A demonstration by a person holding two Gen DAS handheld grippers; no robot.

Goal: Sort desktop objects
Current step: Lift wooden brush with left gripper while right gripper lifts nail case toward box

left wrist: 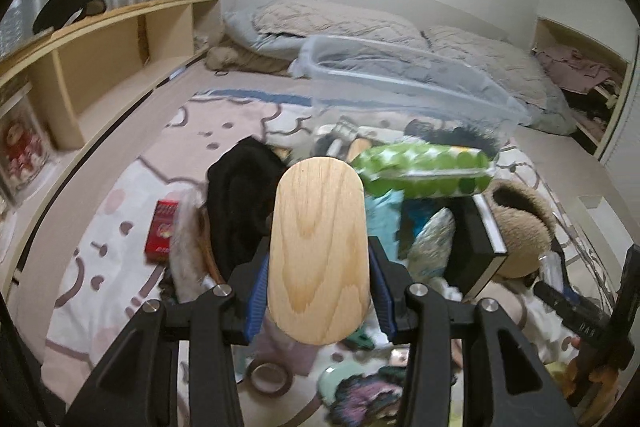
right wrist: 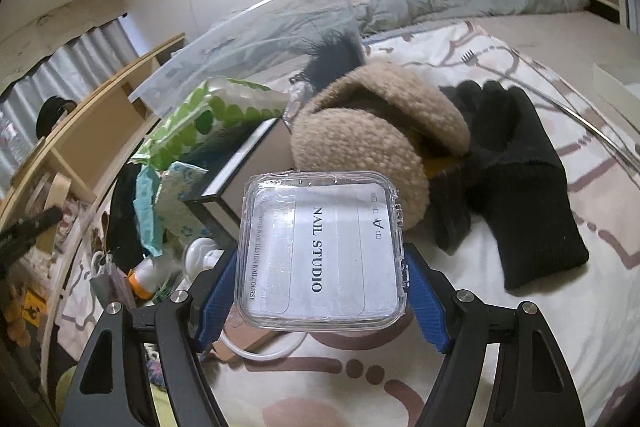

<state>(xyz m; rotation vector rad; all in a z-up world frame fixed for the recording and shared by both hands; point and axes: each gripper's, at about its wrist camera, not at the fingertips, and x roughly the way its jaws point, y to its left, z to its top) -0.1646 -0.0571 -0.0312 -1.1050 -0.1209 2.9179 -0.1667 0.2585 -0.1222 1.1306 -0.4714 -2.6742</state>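
Reading the print first: in the right wrist view my right gripper (right wrist: pixel 320 291) has its blue pads pressed against both sides of a clear plastic case (right wrist: pixel 322 251), centre frame, whose white insert says "NAIL STUDIO"; smaller lettering down its left edge seems to read "NAIL DESIGN NAIL COURSE", though the start is too blurred for me to make out. A small latch shows on the case's right edge.

In the left wrist view my left gripper (left wrist: pixel 318 287) clamps a rounded wooden board (left wrist: pixel 318 247) that stands upright in the centre of the frame. To its left a red box (left wrist: pixel 161 230) lies on the patterned blanket (left wrist: pixel 100 267); its writing is too smeared to read.

Above the board, a clear storage bin (left wrist: pixel 400 83) sits tilted in the upper middle; I can see dark items behind its wall but cannot tell what it holds. A green dotted packet (left wrist: pixel 424 169) lies just below its rim, with a dark book (left wrist: pixel 476 247) lower right and a tan fleece hat (left wrist: pixel 520 223) beside that. A black glove (right wrist: pixel 516 183) lies at the right of the right wrist view, touching the hat.
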